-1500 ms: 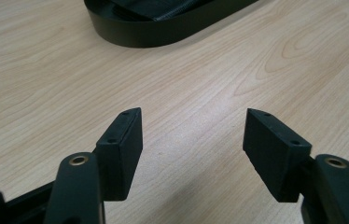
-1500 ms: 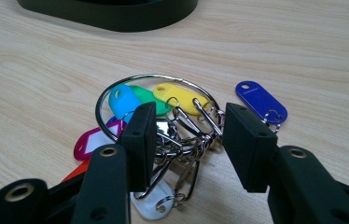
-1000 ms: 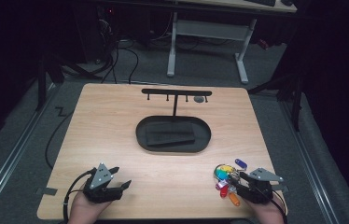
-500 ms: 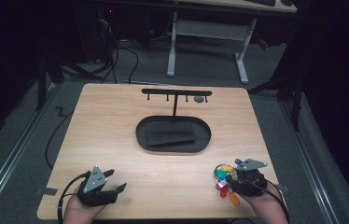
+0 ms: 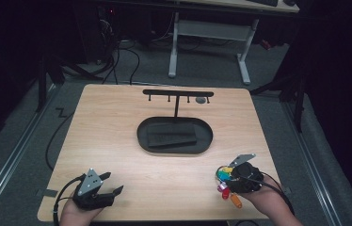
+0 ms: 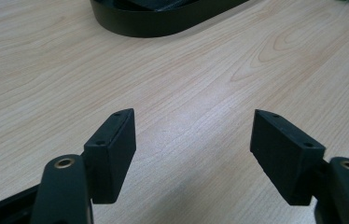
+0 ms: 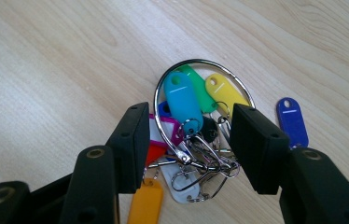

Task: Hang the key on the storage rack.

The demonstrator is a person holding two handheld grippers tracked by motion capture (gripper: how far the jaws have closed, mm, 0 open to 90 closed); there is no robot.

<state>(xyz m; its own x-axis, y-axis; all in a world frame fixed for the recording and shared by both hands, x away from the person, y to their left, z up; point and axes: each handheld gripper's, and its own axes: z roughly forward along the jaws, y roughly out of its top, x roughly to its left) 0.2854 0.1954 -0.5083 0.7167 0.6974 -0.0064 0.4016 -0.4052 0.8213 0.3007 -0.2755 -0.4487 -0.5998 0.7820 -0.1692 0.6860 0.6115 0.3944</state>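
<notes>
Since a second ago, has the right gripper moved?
Yes. In the high view the right gripper has shifted left and toward the near table edge, judged against the black tray; its fingers have been opening above the key tags.

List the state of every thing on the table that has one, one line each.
Left tongs: open, nothing between them.
Right tongs: open, just been opening, astride the key-tag ring.
Key-tag ring: flat on the table, tags bunched.
Hook stand: upright, hooks bare.
Oval tray: holds dark pads.
</notes>
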